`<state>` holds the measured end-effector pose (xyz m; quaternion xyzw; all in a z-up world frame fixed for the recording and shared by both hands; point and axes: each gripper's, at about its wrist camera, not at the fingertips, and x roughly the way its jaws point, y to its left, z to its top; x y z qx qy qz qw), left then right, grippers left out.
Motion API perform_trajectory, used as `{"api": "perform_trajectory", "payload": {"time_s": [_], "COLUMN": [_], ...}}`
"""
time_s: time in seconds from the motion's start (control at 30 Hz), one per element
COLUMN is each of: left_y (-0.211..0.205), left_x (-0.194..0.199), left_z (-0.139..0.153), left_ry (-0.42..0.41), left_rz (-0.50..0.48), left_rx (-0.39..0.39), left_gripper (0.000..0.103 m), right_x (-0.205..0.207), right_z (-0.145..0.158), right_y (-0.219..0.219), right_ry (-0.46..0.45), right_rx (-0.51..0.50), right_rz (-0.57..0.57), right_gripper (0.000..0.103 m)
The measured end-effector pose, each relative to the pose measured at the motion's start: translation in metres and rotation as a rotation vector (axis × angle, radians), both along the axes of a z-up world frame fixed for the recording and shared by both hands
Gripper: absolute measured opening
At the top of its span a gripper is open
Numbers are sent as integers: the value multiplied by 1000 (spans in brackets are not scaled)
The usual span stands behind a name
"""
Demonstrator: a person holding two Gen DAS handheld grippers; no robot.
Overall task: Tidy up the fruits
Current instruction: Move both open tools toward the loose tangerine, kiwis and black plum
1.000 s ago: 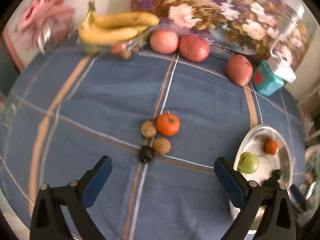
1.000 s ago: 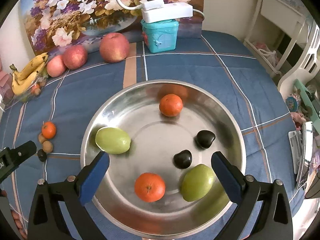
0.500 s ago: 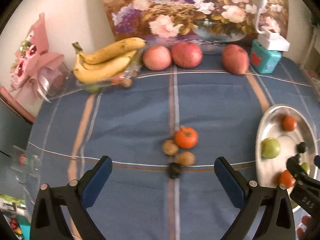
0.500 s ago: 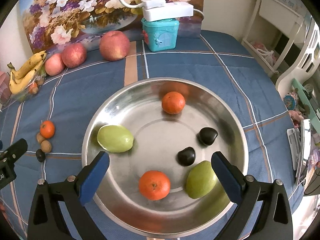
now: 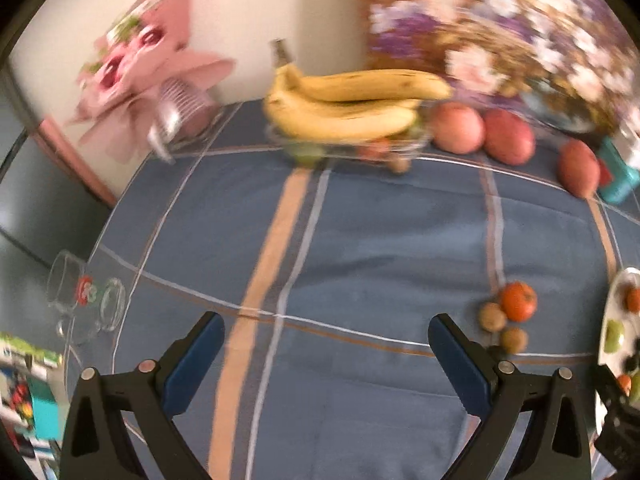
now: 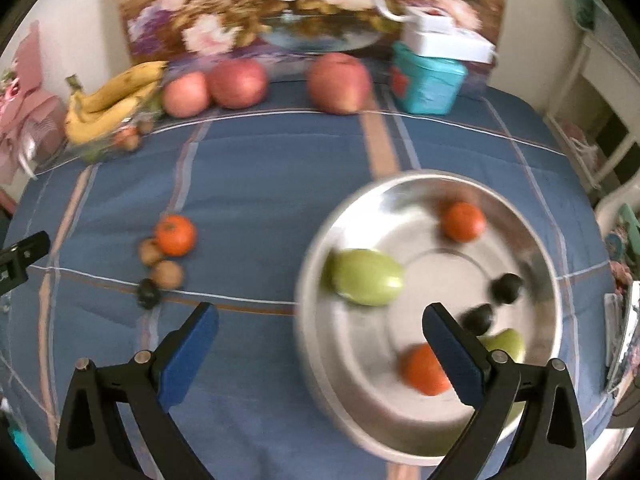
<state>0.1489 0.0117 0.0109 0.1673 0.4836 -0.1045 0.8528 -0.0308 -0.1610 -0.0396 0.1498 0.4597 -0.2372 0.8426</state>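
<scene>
Left gripper (image 5: 326,354): jaws wide apart, nothing between them, hovering over bare blue plaid tablecloth (image 5: 360,240) near the table's front edge; a clear glass jar (image 5: 82,300) lies on its side at the left edge; a pink gift bundle (image 5: 136,80) stands at the far left corner; a bunch of bananas (image 5: 352,104) rests on a clear dish along the far edge, with three red apples (image 6: 236,82) in a row to its right, two touching and the third apart; a teal box (image 6: 430,84) with a white device on top sits further right on that edge

Mid-table: one orange (image 6: 175,235) touches two brown nut-like fruits (image 6: 166,274), with a small dark fruit (image 6: 147,293) just beside them toward the front

Right gripper (image 6: 320,344): jaws wide apart and empty, straddling the left rim of the steel bowl (image 6: 320,240); the bowl stands at the right front of the table and holds two oranges (image 6: 462,220), two green fruits (image 6: 366,276) and two dark fruits (image 6: 506,288); both views are motion-blurred
</scene>
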Motion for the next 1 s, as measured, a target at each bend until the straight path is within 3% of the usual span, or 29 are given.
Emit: {"api": "perform_trajectory", "payload": {"time_s": [0.2, 0.4, 0.63, 0.93, 1.0], "left_y": [30, 24, 4, 1, 2], "left_x": [13, 17, 15, 15, 17], "left_z": [2, -14, -53, -63, -62], "left_ry": [7, 71, 176, 172, 166], "left_rz": [91, 87, 81, 108, 117], "left_rx": [-52, -111, -94, -72, -72], "left_gripper": [103, 103, 103, 103, 103], "right_x": [25, 44, 59, 66, 68], "right_z": [5, -6, -25, -30, -29], "right_y": [32, 45, 38, 31, 30], "right_ry": [-48, -47, -13, -28, -34], "right_rx": [40, 64, 117, 127, 125], "right_rz": [70, 105, 118, 113, 116], "right_gripper": [102, 102, 102, 101, 96]}}
